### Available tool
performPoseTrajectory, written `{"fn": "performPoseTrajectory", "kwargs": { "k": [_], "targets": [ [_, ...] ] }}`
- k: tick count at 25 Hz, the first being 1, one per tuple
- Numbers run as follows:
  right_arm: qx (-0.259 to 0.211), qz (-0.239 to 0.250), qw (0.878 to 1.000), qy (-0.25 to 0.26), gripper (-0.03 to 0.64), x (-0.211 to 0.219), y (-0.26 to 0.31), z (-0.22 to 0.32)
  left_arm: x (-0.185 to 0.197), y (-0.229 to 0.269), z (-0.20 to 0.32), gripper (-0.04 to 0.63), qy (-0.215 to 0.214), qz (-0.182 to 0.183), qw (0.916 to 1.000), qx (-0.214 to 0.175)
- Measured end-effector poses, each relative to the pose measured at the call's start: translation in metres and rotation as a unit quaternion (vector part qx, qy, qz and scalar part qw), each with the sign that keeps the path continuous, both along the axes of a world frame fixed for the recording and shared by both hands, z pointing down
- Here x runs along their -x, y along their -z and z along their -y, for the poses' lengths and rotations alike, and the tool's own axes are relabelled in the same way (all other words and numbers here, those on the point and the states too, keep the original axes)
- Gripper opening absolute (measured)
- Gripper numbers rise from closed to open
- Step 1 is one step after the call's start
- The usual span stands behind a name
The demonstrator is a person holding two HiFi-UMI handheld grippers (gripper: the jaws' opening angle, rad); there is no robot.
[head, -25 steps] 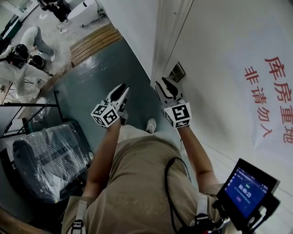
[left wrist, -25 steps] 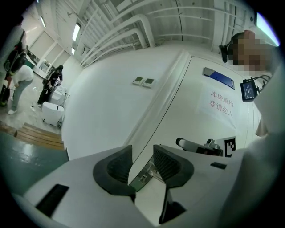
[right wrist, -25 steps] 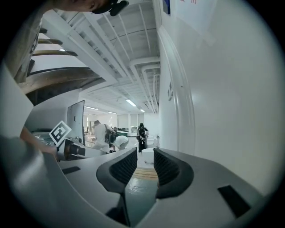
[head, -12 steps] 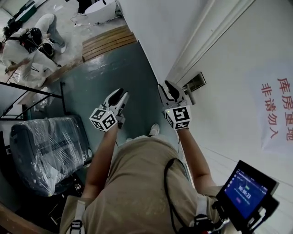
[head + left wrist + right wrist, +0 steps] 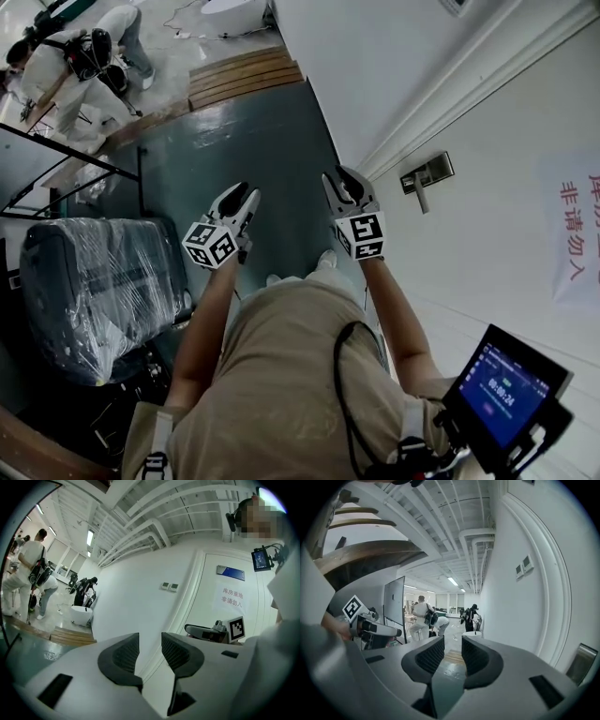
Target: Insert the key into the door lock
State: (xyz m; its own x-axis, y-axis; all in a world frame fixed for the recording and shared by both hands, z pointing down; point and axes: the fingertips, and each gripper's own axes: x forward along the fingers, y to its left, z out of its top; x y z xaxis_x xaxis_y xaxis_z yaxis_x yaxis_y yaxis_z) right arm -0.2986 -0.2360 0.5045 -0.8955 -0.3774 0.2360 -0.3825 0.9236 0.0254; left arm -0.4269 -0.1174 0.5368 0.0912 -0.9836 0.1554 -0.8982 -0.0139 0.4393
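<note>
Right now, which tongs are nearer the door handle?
The right tongs: they are just short of the door handle, while the left tongs hang farther out over the grey floor.

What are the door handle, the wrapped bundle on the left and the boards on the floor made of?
The door handle looks like metal: grey, with a dull brushed sheen. The bundle is wrapped in clear plastic film, judging by its wrinkles and glare; the dark thing underneath may be upholstery, but I cannot tell. The boards seem to be bare wood: tan, with parallel plank seams.
</note>
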Motion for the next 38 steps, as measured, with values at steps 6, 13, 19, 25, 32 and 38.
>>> {"fn": "performPoseTrajectory", "kwargs": {
  "k": [6, 13, 19, 25, 32, 38],
  "targets": [
    [0.0, -0.02, 1.0, 0.013, 0.104, 0.029, -0.015, -0.034, 0.029, -0.008, -0.039, 0.161, 0.022, -0.004, 0.9998, 0.0],
    [0.014, -0.033, 0.999, 0.023, 0.104, 0.059, -0.032, -0.083, 0.054, -0.027, -0.092, 0.161, 0.039, -0.013, 0.9992, 0.0],
    [0.03, -0.038, 0.998, 0.033, 0.104, 0.063, -0.047, -0.108, 0.058, -0.047, -0.125, 0.161, 0.06, -0.026, 0.9977, 0.015],
    [0.037, -0.042, 0.998, 0.04, 0.104, 0.069, -0.052, -0.13, 0.068, -0.063, -0.153, 0.161, 0.075, -0.038, 0.9961, 0.025],
    [0.027, -0.068, 0.996, 0.041, 0.089, 0.062, -0.062, -0.132, 0.059, -0.066, -0.157, 0.161, 0.081, -0.045, 0.9953, 0.027],
    [0.023, -0.065, 0.997, 0.038, 0.089, 0.059, -0.058, -0.129, 0.057, -0.068, -0.156, 0.161, 0.083, -0.055, 0.9947, 0.024]
  ]
}}
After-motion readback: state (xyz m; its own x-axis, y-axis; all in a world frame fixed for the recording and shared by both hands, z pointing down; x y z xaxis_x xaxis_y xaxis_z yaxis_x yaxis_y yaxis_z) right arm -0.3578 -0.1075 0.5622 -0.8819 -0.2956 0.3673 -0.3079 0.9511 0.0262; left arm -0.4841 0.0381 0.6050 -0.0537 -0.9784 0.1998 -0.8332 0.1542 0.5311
